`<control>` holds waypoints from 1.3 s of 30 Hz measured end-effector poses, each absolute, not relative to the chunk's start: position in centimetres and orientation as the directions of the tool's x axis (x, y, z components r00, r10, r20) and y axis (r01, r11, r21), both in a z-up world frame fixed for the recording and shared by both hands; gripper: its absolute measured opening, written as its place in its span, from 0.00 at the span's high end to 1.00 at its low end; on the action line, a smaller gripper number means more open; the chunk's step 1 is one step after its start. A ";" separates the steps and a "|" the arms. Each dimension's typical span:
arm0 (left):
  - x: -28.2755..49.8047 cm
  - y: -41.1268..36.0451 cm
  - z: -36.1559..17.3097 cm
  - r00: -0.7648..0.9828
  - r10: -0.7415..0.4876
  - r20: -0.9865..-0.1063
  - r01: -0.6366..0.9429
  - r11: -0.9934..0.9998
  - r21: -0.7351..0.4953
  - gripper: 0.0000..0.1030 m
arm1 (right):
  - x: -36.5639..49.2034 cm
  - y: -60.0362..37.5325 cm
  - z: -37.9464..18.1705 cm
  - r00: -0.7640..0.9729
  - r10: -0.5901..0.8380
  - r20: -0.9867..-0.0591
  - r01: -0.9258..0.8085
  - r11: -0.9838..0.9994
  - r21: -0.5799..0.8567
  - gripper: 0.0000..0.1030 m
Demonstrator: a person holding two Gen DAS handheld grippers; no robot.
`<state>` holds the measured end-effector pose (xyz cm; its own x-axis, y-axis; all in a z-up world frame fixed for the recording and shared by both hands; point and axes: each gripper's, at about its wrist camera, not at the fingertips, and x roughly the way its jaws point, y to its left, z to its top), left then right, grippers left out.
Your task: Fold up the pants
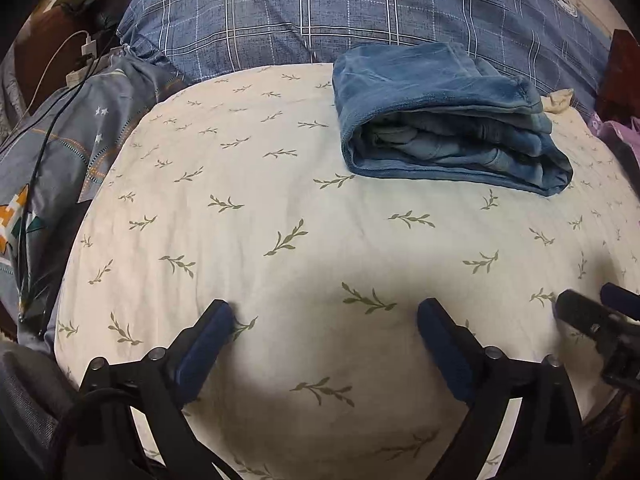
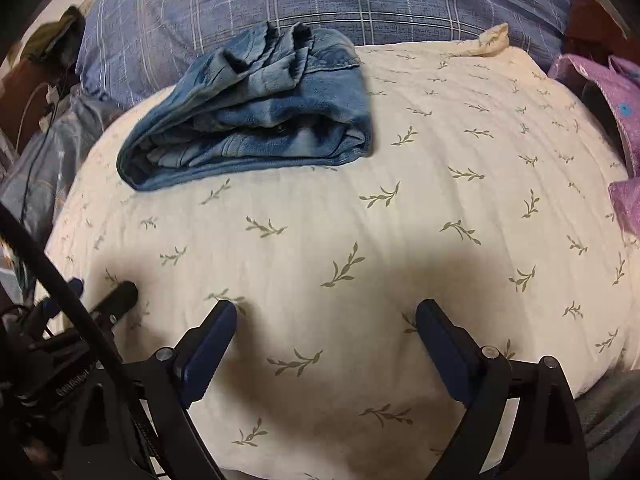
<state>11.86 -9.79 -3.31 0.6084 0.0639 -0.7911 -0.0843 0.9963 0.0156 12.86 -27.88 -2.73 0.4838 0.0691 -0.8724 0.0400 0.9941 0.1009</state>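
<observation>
**Folded jeans on the bed, both grippers spread and empty**

Where the cream bed cover (image 1: 240,208) with its olive sprig print fills most of both views, laid over a bed and bulging toward the cameras. Behind it, across the far edge, a blue plaid pillow (image 1: 320,12). To the left, a grey-blue patterned quilt (image 1: 68,152) with a white charger cable (image 1: 86,46) and a black cord trailing over it. At the right edge, a crumpled purple cloth (image 2: 600,80).

On the far half of the cover, just in front of the pillow: the blue denim pants (image 1: 444,120), folded into a thick, compact bundle. Long axis running across the bed, roughly parallel to the pillow's edge. Stacked layers open toward the cameras, with the rounded fold at the near left end in the right wrist view (image 2: 256,116). Top layer rumpled, not quite flat. Well apart from both grippers.

Nearest the lenses, the left gripper (image 1: 326,314), jaws spread wide, nothing between the blue pads, only bare cover beneath. Beside it on the right, the right gripper (image 2: 326,314), likewise spread wide and empty, hovering over the near part of the cover. Each seen partly at the edge of the other's view, close side by side, both angled down at the bed.
</observation>
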 end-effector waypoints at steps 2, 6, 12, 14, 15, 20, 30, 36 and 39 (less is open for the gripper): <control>11.9 -9.9 -3.4 0.611 0.064 -0.789 -0.087 0.996 0.013 0.06 | 13.0 -28.2 -2.8 0.487 0.092 -0.869 0.043 0.991 0.129 0.07; 12.3 -9.9 -3.4 0.601 0.077 -0.795 -0.081 0.996 0.035 0.04 | 13.0 -28.0 -2.9 0.491 0.087 -0.867 0.035 0.992 0.119 0.05; 12.9 -9.0 -3.5 0.586 0.054 -0.808 -0.099 0.995 -0.005 0.00 | 13.2 -27.5 -3.1 0.494 0.068 -0.867 0.029 0.995 0.095 0.03; 13.0 -8.9 -3.6 0.590 0.053 -0.805 -0.099 0.995 -0.006 0.00 | 13.2 -27.4 -3.1 0.495 0.067 -0.866 0.030 0.995 0.094 0.03; 13.0 -8.9 -3.7 0.593 0.053 -0.803 -0.097 0.995 -0.006 0.00 | 13.2 -27.4 -3.1 0.496 0.067 -0.866 0.030 0.995 0.095 0.03; 12.9 -8.9 -3.9 0.602 0.048 -0.797 -0.087 0.996 -0.006 0.00 | 13.2 -27.4 -3.1 0.497 0.068 -0.865 0.033 0.995 0.097 0.03; 13.2 -8.8 -3.9 0.604 0.043 -0.796 -0.070 0.998 0.001 0.00 | 13.1 -27.4 -3.1 0.498 0.065 -0.865 0.031 0.995 0.092 0.03; 12.4 -9.1 -4.1 0.629 0.054 -0.775 -0.087 0.996 0.000 0.00 | 13.1 -27.5 -3.1 0.503 0.074 -0.861 0.033 0.994 0.105 0.03; 12.4 -9.2 -4.0 0.624 0.056 -0.779 -0.090 0.996 -0.001 0.00 | 13.1 -27.7 -3.0 0.509 0.076 -0.857 0.039 0.993 0.112 0.03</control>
<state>12.38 -9.19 -4.05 0.6239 0.0558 -0.7795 -0.0905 0.9959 -0.0012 13.07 -27.66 -3.01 0.5094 0.0763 -0.8571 0.0390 0.9930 0.1116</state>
